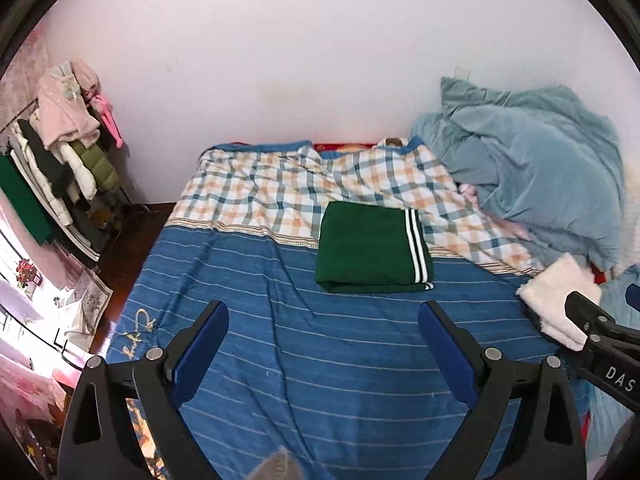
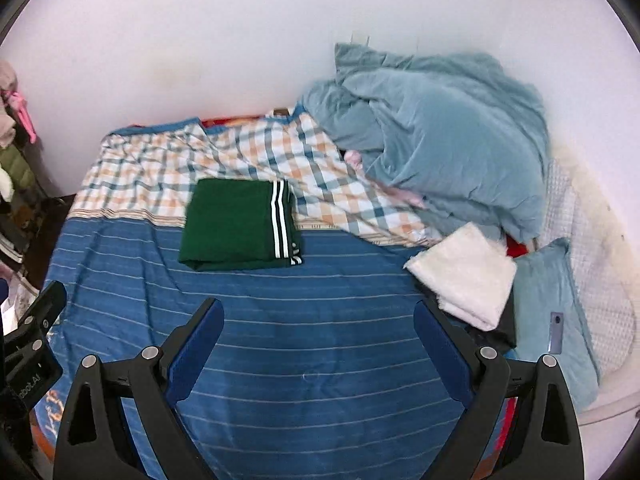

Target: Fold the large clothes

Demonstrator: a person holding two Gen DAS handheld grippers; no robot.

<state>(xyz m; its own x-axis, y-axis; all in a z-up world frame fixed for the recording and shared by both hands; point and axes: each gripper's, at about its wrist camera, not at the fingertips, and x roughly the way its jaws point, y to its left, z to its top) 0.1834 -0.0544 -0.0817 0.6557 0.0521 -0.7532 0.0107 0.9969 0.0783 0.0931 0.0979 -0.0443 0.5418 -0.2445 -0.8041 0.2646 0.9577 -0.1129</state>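
A dark green garment with white side stripes lies folded into a neat rectangle in the middle of the bed; the right wrist view shows the same green garment left of centre. My left gripper hovers open over the blue striped sheet, nearer to me than the garment, with nothing between its blue pads. My right gripper is also open and empty, held over the sheet to the right of the garment. The right gripper's body shows at the right edge of the left wrist view.
The bed carries a blue striped sheet and a checked cover. A crumpled pale blue duvet is piled at the back right. A folded white fluffy cloth and a blue pillow lie at right. A loaded clothes rack stands at left.
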